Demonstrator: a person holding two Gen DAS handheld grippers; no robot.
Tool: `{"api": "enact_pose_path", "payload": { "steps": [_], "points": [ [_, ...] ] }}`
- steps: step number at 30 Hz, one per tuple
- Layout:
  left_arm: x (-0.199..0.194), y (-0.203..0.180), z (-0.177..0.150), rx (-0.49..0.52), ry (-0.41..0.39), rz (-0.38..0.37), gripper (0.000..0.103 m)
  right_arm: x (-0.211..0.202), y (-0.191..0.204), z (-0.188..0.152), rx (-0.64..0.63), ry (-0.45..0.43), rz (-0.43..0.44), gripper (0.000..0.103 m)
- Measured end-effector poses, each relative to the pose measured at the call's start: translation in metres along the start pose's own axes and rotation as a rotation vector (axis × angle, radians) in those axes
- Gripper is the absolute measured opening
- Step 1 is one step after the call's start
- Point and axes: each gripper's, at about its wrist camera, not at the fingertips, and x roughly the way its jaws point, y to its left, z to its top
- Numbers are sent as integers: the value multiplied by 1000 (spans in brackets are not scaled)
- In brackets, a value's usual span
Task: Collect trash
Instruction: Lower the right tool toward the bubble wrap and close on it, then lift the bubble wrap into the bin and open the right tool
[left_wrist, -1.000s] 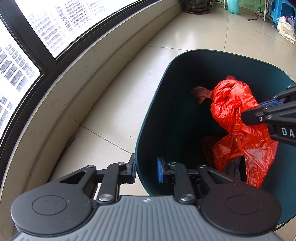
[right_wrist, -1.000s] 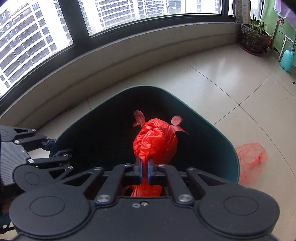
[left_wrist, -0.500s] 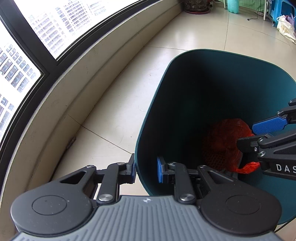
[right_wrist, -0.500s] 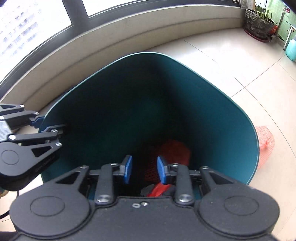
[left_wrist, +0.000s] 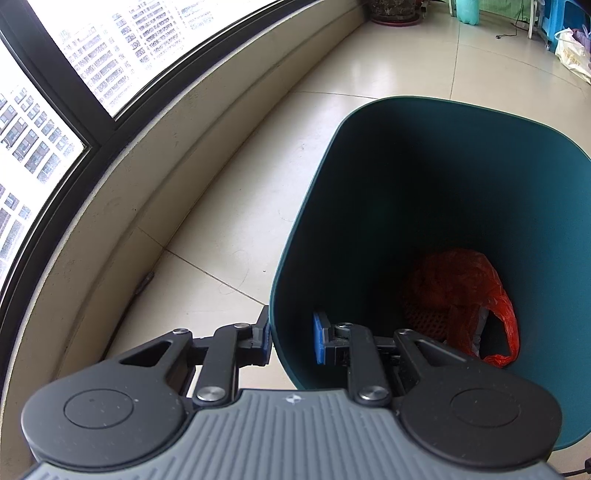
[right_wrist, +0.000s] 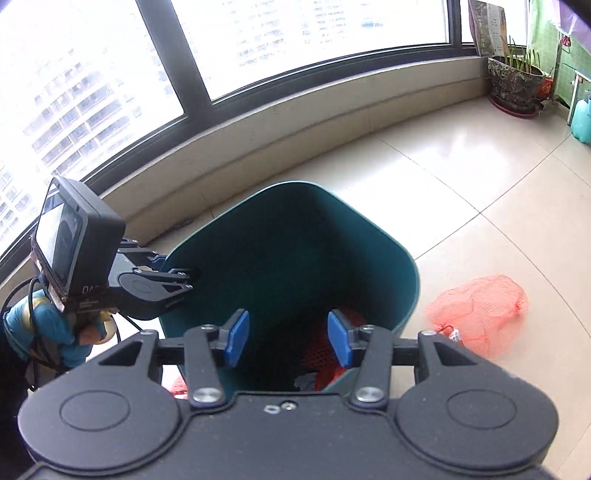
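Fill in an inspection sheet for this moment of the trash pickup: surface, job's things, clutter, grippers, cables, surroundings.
Surface: pale tiled floor, glossy.
Job's things: teal bin upright; red plastic bag lies at its bottom over red mesh; red net bag on the floor beside the bin, outside it.
Clutter: white bag on the floor far off.
Grippers: left hand-held gripper clamped on the bin's wall, one pad outside, one inside; right hand-held gripper above the bin, jaws opening, nothing between them.
Cables: black cable hangs by the left device.
Surroundings: curved window over a low ledge; potted plant in the corner.
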Motion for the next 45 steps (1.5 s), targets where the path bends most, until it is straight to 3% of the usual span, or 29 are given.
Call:
{"api": "enact_pose_path", "payload": {
  "steps": [5,12,21,33,34,36,38,39,42,45],
  "points": [
    [2,2,4,-20,12,-3,21,-15,-48,-32,79,14,-92,54],
    [4,-1,4,-16,20,24,21,22,-112,-95,218,134,-193,59],
    [4,-7,5,-5,24,46,21,113,-166,-162,337,310,-216,61],
    [3,-22,7,18,29,79,21,180,-201,-192,526,343,-232,60],
    [3,-22,7,19,29,82,21,181,-201,-192,524,341,-232,59],
    [2,-23,7,22,28,86,21,184,-201,-192,522,342,-228,47],
    [1,-24,7,23,28,89,21,186,-200,-193,534,359,-224,18],
    [1,-25,7,22,28,89,21,188,-200,-194,534,360,-221,12],
    [1,-25,7,22,26,92,21,182,-193,-190,506,343,-226,2],
    [1,-25,6,19,25,89,21,169,-184,-183,473,318,-229,1]
  ]
}}
